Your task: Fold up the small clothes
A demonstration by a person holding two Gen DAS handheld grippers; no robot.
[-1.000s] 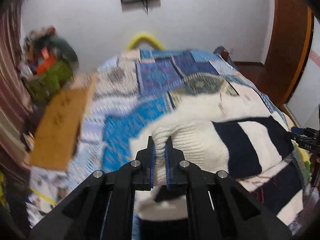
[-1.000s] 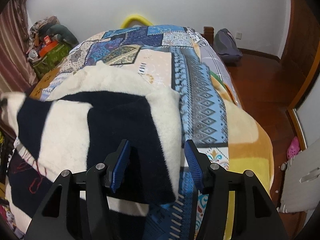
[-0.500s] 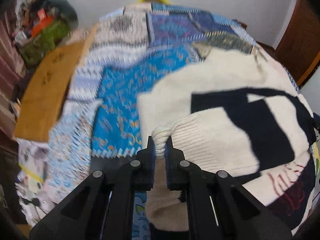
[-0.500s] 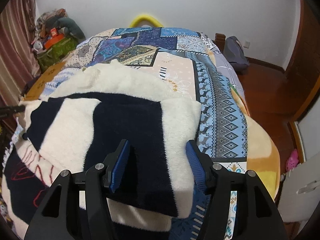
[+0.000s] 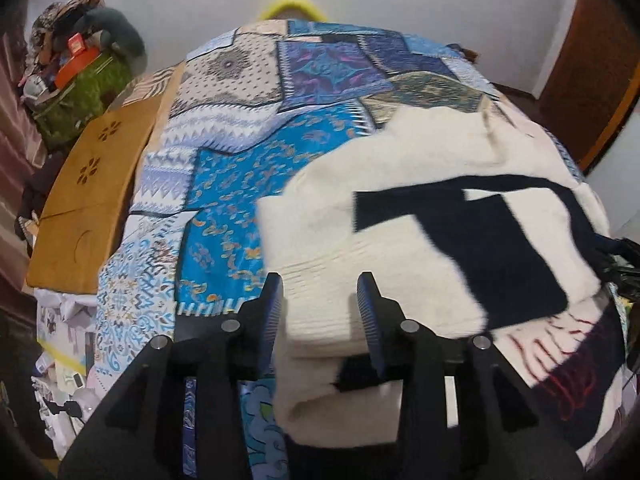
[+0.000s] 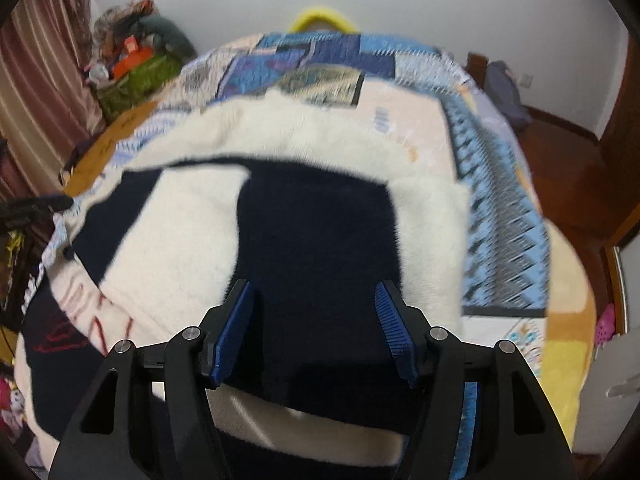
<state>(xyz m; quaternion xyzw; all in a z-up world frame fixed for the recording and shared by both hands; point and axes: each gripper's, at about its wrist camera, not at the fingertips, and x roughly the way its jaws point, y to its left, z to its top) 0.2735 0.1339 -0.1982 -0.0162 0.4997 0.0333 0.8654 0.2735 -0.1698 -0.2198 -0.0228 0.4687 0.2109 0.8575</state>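
Note:
A cream and navy fuzzy sweater [image 5: 420,240] lies spread on the patchwork bedspread [image 5: 248,184], with one sleeve folded across its body. My left gripper [image 5: 320,300] is open, its jaws standing either side of the ribbed cream cuff [image 5: 324,304] without holding it. In the right wrist view the same sweater [image 6: 208,240] fills the middle. My right gripper [image 6: 316,320] is open and empty over the navy block [image 6: 316,240] near the sweater's right edge.
An orange-brown board [image 5: 88,200] lies at the bed's left edge. A heap of bags and clothes [image 5: 76,76] stands in the far left corner. A wooden floor [image 6: 572,176] and a grey bag [image 6: 504,92] lie to the right. A yellow hoop [image 6: 320,16] rises behind the bed.
My left gripper carried the cream sleeve cuff across onto the sweater, then opened and let it go. My right gripper stayed open and moved a little closer over the sweater.

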